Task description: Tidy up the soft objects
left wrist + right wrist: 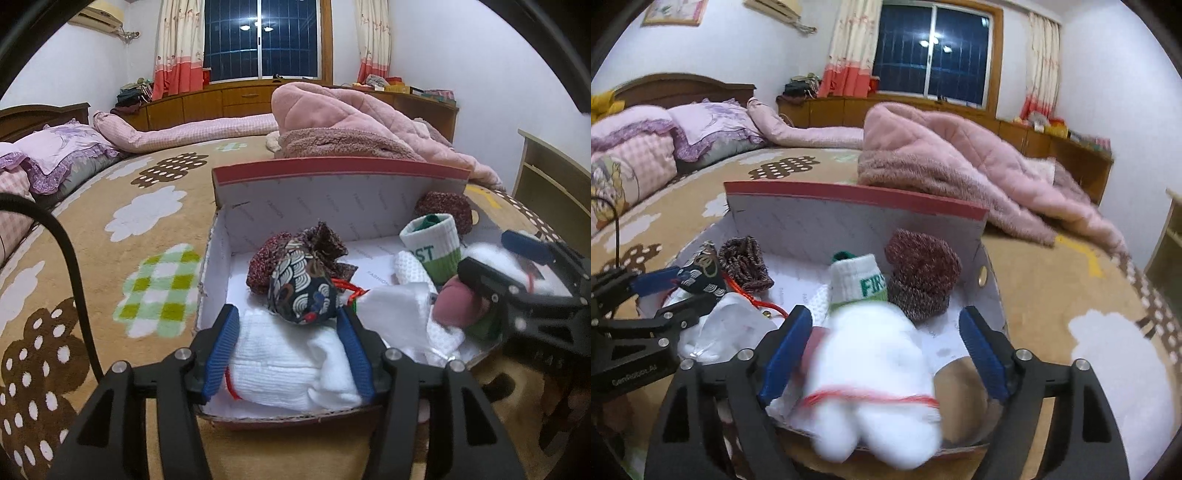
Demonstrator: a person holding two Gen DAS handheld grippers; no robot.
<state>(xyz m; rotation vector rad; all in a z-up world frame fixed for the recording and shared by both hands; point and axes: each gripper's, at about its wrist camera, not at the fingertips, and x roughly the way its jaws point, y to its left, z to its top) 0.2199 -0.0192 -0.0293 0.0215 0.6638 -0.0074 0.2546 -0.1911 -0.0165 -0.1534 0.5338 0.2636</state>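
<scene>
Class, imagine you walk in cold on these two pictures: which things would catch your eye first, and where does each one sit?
First, the cardboard box on the patterned bedspread, stuffed with soft things. A white glove with a red-trimmed cuff lies at its near edge, between the open right gripper fingers. In the left wrist view, a dark wave-patterned pouch sits just beyond the open left gripper, and a pink quilted blanket is heaped behind the box.

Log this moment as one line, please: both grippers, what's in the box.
left gripper: open over white glove | right gripper: open, white glove loose between fingers | box: socks, patterned pouch, cloths
</scene>
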